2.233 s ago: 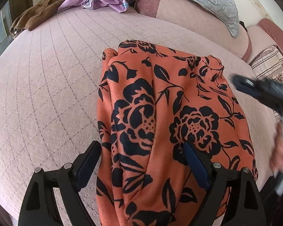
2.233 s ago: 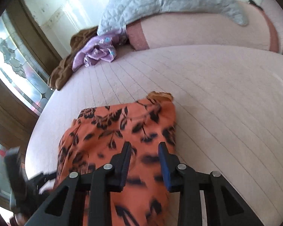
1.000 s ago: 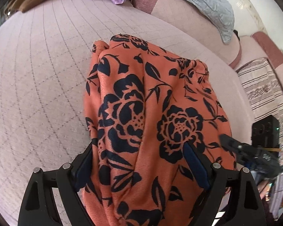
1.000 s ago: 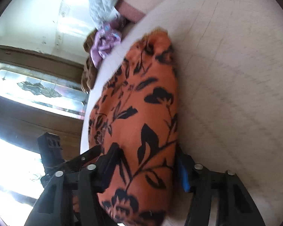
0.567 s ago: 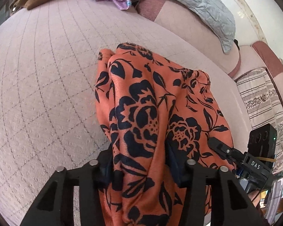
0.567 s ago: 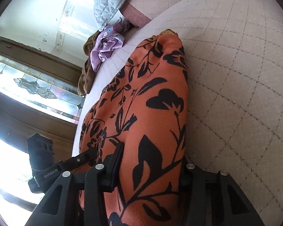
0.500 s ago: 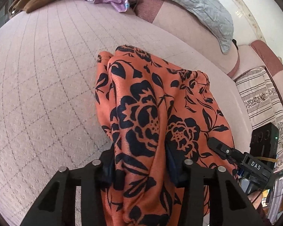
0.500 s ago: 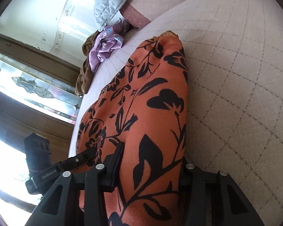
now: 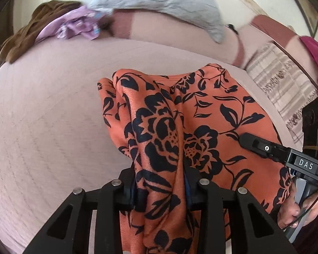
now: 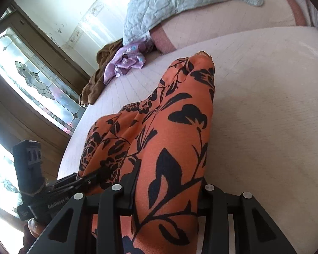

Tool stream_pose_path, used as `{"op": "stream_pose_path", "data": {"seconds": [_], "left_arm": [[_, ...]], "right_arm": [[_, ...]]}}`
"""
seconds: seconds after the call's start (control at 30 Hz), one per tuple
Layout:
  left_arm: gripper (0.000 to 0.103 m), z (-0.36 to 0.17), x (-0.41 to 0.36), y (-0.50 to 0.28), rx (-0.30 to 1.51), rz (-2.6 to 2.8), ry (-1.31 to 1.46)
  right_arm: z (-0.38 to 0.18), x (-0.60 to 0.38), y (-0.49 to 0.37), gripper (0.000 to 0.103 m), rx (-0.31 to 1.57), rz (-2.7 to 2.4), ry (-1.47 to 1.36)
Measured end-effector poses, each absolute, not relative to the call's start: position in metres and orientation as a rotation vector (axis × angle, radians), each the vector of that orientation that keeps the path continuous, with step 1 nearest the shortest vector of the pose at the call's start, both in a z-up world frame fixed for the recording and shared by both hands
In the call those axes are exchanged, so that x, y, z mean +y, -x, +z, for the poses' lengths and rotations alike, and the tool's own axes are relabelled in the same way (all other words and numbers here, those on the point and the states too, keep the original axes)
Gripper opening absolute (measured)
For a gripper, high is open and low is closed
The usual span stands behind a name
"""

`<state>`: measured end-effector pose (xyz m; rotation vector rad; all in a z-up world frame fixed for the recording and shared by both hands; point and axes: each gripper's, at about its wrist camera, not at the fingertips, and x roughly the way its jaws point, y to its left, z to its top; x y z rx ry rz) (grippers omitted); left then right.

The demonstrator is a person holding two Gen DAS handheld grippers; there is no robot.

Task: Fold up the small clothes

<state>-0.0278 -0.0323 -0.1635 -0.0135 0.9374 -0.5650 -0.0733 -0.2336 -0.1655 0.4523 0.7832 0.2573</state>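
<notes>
Gripping the orange garment (image 9: 212,114) with both claws, I hold its near end bunched while its far end lies on the pink quilted bed (image 9: 42,116). The cloth is orange with a dark flower and leaf print, and it runs away from me up the bed in loose folds.

My left claw (image 9: 161,182) pinches a thick fold of it; the jaws are closing, with the fabric pressed between them and spilling down over the frame. My right claw (image 10: 167,188) has a broad roll of the same garment between its jaws, which are closing too, the pads tight against the cloth on both sides. In the left wrist view the right claw reaches in from the right edge, its tip against the garment, with my hand (image 9: 294,211) on the handle below it.

Farther up the bed, near the headboard end, lie a purple patterned garment (image 10: 125,62) and a brown one (image 10: 95,80), touching each other, with a grey quilted blanket (image 10: 180,2) draped just beyond them. A striped cloth (image 9: 286,84) lies off to the right, and a window with leaded glass (image 10: 36,78) stands beside the bed.
</notes>
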Motion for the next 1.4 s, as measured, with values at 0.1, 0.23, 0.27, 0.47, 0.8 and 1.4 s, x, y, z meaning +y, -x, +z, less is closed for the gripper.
{"op": "stream_pose_path", "data": {"seconds": [0.1,0.23,0.27,0.47,0.8,1.4], "left_arm": [[0.035,-0.156,-0.058,0.048,0.940,-0.582,0.015],[0.035,-0.138,-0.095,0.074,0.888,-0.599,-0.058],[0.035,-0.135,-0.102,0.079,0.876,-0.600,-0.074],[0.035,-0.133,-0.123,0.083,0.879,-0.558,-0.113],[0.040,-0.181,-0.125,0.065,1.025,-0.401,-0.122],[0.045,-0.128,-0.093,0.074,0.845,-0.281,-0.193]], "right_arm": [[-0.159,-0.255,0.096,0.039,0.762,0.241,-0.436],[-0.151,-0.290,0.128,0.039,0.729,0.224,-0.441],[-0.151,-0.297,0.133,0.039,0.718,0.224,-0.446],[-0.153,-0.331,0.150,0.039,0.681,0.245,-0.492],[-0.217,-0.330,0.105,0.045,0.906,0.248,-0.545],[-0.144,-0.361,0.164,0.026,0.558,0.053,-0.403]]}}
